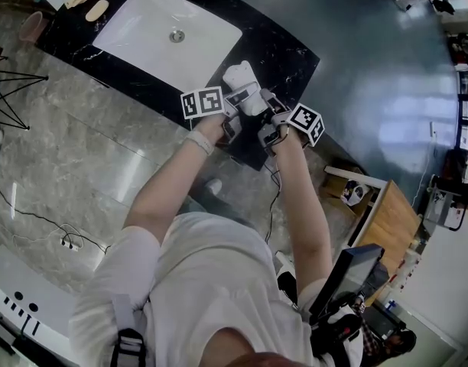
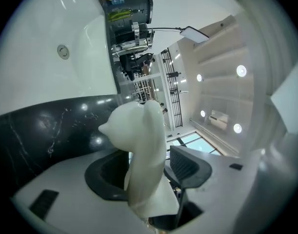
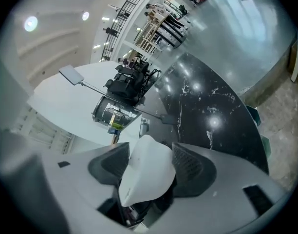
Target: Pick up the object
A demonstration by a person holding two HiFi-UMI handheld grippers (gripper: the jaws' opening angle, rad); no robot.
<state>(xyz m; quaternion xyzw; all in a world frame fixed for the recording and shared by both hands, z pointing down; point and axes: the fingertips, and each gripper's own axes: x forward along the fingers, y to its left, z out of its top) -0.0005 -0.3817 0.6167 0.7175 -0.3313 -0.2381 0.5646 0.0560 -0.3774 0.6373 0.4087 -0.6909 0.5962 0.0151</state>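
Gripping object [image 1: 242,79] in my right tongs [image 3: 150,156] above dark surface [image 1: 289,52]; my left tongs [image 2: 148,165] spread open around it.

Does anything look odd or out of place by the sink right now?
Nothing spilled or broken. One oddity: both grippers meet on the white object near the edge of the counter; the right gripper clamps it, while the left gripper stands open around it.
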